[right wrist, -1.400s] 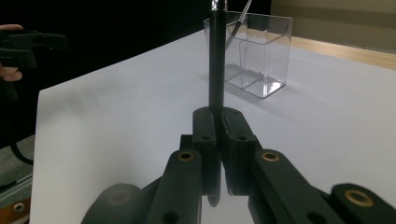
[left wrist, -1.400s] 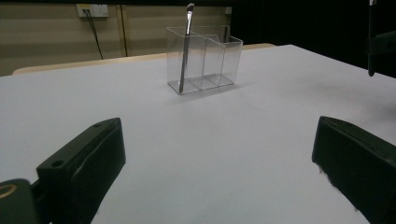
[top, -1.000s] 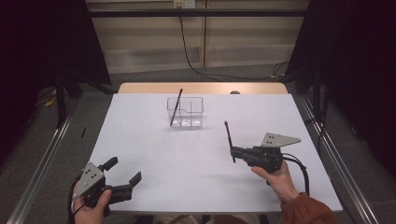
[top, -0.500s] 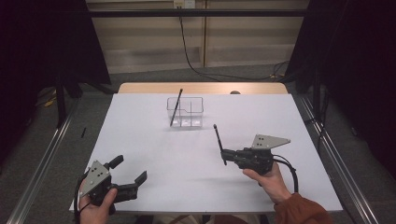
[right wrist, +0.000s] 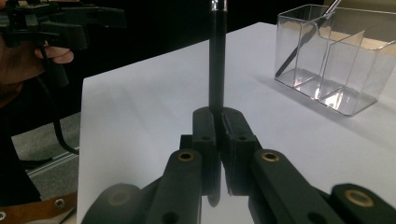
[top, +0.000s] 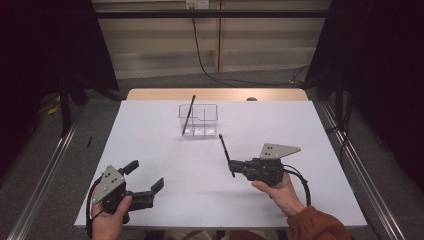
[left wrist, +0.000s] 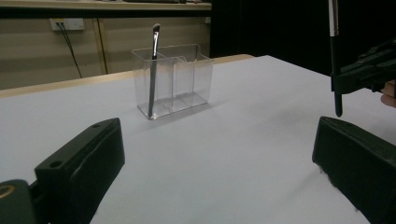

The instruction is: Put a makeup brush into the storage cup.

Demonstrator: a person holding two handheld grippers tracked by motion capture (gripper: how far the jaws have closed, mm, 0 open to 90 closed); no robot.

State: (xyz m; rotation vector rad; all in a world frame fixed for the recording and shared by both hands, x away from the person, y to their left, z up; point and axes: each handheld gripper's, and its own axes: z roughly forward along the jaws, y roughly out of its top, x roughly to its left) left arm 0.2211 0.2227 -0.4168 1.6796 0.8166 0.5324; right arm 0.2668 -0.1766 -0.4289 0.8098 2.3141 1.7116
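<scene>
Right hand-held gripper (top: 234,165) clamps a black brush (top: 225,153), mid-carry. Left hand-held gripper (top: 146,187) sits wide, idle. Next: lift toward clear organizer (top: 199,120) at 11 o'clock, drop in.

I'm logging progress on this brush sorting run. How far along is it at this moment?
Done: one brush already leans in the left compartment of the clear organizer. In hand: the right gripper is shut on a second brush, held above the white table, short of the organizer. The left gripper is open, holding nothing. Left: carrying the held brush over and lowering it into a compartment.
</scene>
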